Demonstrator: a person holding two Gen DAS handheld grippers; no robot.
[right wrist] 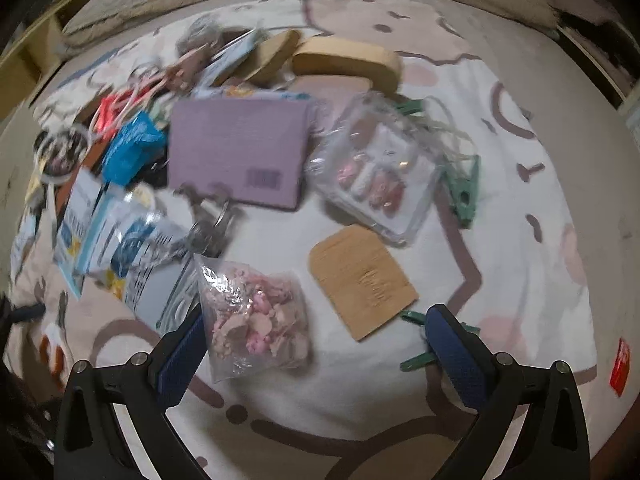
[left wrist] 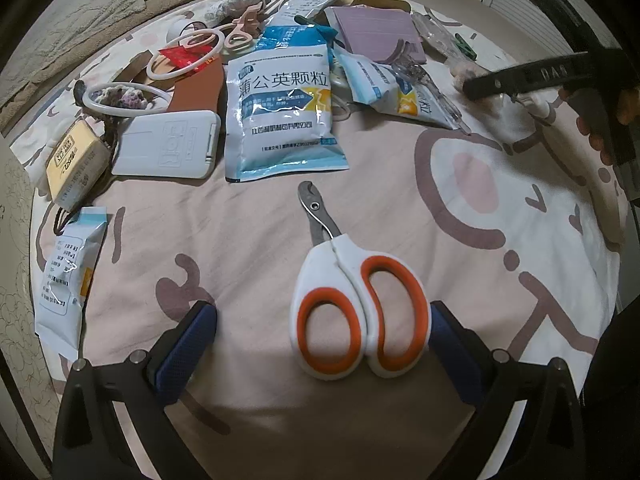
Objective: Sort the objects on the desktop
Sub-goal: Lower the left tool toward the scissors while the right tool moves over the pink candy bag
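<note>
In the left wrist view, our left gripper sits low in the frame with its blue-padded fingers spread apart over a pink patterned bed sheet. Between the fingers, toward the right one, lie white clippers with orange handle loops, their short metal blades pointing to the upper middle of the frame. Whether the right finger touches the handle we cannot tell. Just above the blades lies a large blue and white medicine sachet. To its left sit a flat white case and a yellow box. Another sachet lies at the left edge. A purple notebook rests near the top of the frame.

In the right wrist view, which is blurred, our right gripper also sits low with its fingers apart, holding nothing. Between them, nearer the left finger, lies a clear bag of pink pieces. A flat wooden piece lies just right of the bag, and a green clip shows beside the right finger. The purple notebook sits at the centre, with a clear plastic box to its right. A clutter of sachets fills the left side.
</note>
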